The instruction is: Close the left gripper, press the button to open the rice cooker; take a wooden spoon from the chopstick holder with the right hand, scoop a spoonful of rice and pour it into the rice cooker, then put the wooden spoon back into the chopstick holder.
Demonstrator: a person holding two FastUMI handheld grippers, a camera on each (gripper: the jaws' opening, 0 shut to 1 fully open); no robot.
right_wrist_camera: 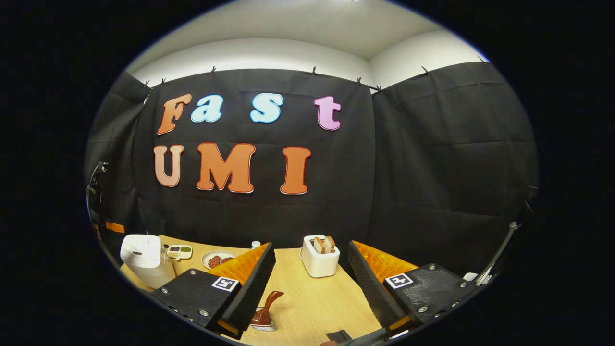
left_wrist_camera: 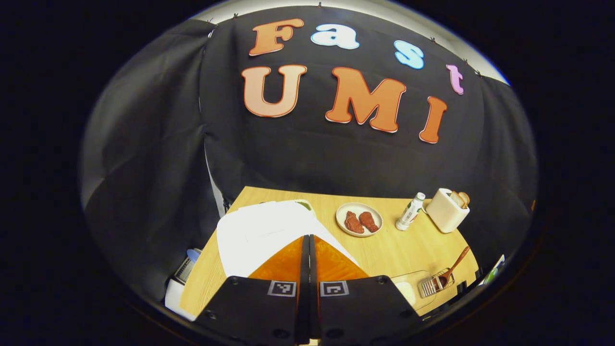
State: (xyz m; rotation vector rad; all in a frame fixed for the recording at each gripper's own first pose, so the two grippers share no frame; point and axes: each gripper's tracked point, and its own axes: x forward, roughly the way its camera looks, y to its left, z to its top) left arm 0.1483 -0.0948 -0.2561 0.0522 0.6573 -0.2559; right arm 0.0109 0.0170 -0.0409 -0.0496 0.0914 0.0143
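In the left gripper view my left gripper (left_wrist_camera: 309,239) is shut with nothing between its fingers, hovering over the white rice cooker (left_wrist_camera: 262,230), whose lid is down. At the table's right front a wooden spoon (left_wrist_camera: 456,263) stands in the metal chopstick holder (left_wrist_camera: 432,286), beside a clear container of rice (left_wrist_camera: 407,290). In the right gripper view my right gripper (right_wrist_camera: 310,246) is open and holds nothing, raised above the table. The wooden spoon (right_wrist_camera: 267,306) in its holder (right_wrist_camera: 262,321) lies just below its left finger (right_wrist_camera: 254,278). The rice cooker (right_wrist_camera: 144,259) stands far left.
A white toaster (left_wrist_camera: 447,210) (right_wrist_camera: 319,258) with bread slices stands at the back of the wooden table (left_wrist_camera: 384,250). A plate of meat (left_wrist_camera: 359,219) (right_wrist_camera: 218,259) and a small bottle (left_wrist_camera: 410,211) sit between it and the cooker. A small sauce tray (right_wrist_camera: 179,251) lies by the cooker.
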